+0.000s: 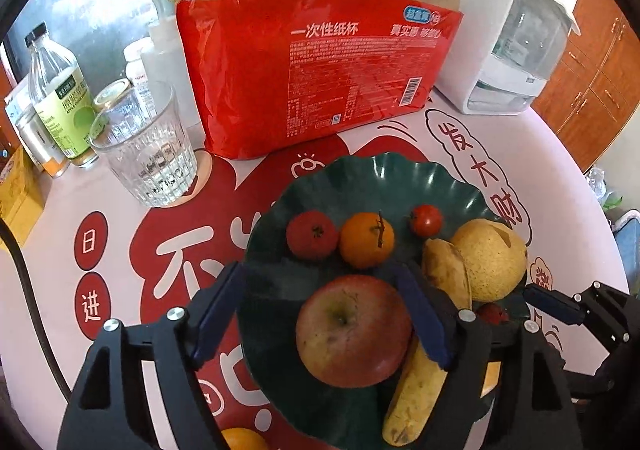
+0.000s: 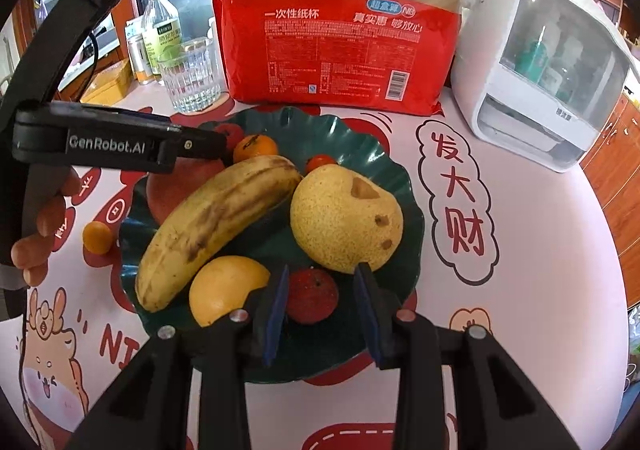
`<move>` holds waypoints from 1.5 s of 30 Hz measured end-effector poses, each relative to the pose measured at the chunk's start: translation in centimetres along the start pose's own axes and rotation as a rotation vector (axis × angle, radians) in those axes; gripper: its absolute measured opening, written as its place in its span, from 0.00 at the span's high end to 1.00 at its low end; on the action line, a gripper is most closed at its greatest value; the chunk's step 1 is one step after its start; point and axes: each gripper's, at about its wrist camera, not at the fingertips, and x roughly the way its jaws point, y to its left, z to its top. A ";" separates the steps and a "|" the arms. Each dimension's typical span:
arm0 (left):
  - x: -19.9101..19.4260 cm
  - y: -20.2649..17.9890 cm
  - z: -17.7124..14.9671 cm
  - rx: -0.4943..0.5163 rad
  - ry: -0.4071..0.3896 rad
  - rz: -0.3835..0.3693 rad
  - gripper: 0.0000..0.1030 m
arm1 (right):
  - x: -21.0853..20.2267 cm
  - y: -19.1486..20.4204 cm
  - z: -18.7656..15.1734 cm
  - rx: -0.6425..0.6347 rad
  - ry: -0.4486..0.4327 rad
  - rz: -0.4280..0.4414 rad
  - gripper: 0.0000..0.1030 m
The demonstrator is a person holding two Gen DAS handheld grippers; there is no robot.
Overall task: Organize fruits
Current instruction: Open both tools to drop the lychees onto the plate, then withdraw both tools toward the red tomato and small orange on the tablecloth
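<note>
Left wrist view: left hand-held gripper (image 1: 326, 314) gapes, holding nothing, around a blotchy red-yellow apple (image 1: 354, 330).

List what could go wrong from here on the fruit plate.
1. The left gripper has its jaws open around the apple, right beside the banana; pulling away carelessly may nudge both.
2. The right gripper sits close to the small red fruit and pear; a bump might roll them off the crowded plate.
3. One small orange lies off the plate, easily missed.
</note>
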 end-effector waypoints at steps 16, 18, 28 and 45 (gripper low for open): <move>-8.0 -0.2 -4.1 0.032 -0.053 -0.004 0.21 | -4.3 -0.4 -0.3 0.059 -0.043 0.065 0.66; -9.1 -0.4 -4.8 0.038 -0.061 -0.001 0.21 | -5.2 -0.3 -0.4 0.063 -0.054 0.068 0.66; -15.4 -0.7 -9.0 -0.025 -0.105 -0.037 0.20 | -10.3 1.7 -2.0 0.052 -0.104 0.110 0.59; -22.1 -1.2 -18.2 -0.115 -0.151 0.024 0.17 | -16.8 7.2 -6.0 -0.047 -0.170 0.178 0.53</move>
